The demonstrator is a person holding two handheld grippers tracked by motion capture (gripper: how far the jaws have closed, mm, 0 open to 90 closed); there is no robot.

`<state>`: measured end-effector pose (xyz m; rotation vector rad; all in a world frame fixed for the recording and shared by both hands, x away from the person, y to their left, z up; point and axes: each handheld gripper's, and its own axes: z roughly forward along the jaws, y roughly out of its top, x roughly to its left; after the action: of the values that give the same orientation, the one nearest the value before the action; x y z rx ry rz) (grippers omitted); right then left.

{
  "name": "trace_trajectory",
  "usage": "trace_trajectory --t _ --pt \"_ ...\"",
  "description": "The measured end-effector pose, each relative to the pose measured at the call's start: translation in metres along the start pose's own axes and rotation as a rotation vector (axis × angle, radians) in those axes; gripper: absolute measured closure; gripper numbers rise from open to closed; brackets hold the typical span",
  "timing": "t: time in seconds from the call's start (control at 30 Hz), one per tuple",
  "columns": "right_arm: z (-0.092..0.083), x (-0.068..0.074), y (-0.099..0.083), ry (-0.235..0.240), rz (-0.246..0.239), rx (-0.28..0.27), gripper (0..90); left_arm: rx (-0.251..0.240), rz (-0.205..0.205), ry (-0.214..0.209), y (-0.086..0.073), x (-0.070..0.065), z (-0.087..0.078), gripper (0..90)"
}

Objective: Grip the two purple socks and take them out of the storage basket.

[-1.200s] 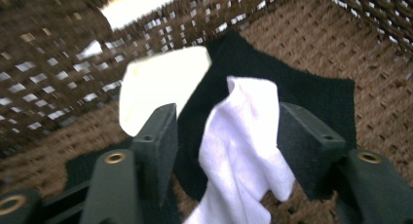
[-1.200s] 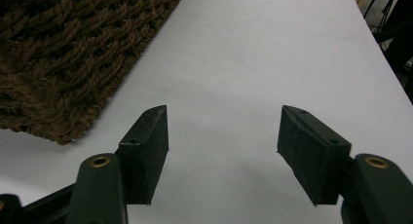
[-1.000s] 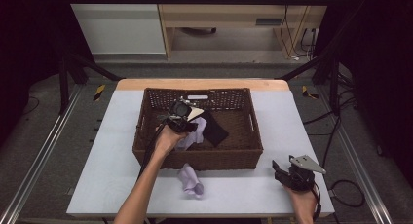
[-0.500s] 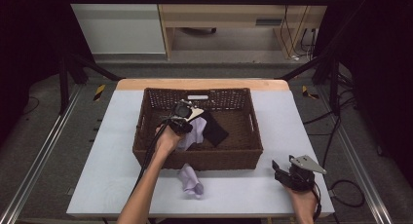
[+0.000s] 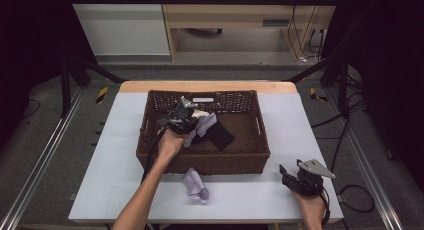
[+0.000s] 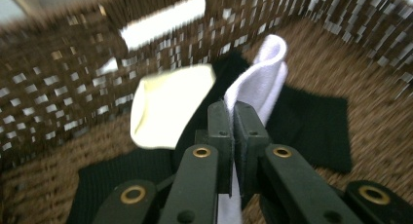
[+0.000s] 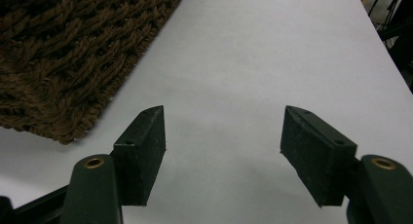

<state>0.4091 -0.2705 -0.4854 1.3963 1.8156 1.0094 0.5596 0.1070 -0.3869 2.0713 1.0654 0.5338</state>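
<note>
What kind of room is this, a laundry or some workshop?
Probably a lab set up for recording. Dark curtains flank the table, cables trail over the floor, and a person sorts socks into a basket with handheld grippers.

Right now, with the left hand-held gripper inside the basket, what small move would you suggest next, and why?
Probably open the left hand-held gripper and let go: its jaws are shut on the lavender sock, which already hangs inside the basket above the black cloth. A second lavender sock waits on the table.
</note>
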Motion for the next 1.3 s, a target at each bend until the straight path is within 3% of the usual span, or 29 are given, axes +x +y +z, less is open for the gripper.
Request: trace_trajectory --t 0.17,0.43,0.6,0.73,0.93,1.3 --pt "0.000 0.000 0.000 0.000 0.002 0.001 33.1 -0.117 -0.004 -0.028 0.004 0.000 -0.018 86.4" --pt "0.001 0.000 0.000 0.001 0.003 0.006 33.1 -0.238 0.031 -0.038 0.006 -0.006 -0.058 86.4" --pt "0.000 0.000 0.000 -0.002 0.001 0.001 33.1 -0.271 0.059 -0.041 0.003 -0.010 -0.082 86.4" --pt "0.000 0.000 0.000 -0.002 0.002 0.003 33.2 -0.307 0.068 -0.065 -0.003 -0.014 -0.102 86.3" --pt "0.001 0.000 0.000 -0.003 0.002 0.004 33.1 -0.342 0.113 -0.098 -0.018 -0.022 -0.129 86.2" --pt "0.001 0.000 0.000 -0.003 0.002 0.005 32.9 -0.418 0.123 -0.153 -0.041 -0.026 -0.170 86.3"
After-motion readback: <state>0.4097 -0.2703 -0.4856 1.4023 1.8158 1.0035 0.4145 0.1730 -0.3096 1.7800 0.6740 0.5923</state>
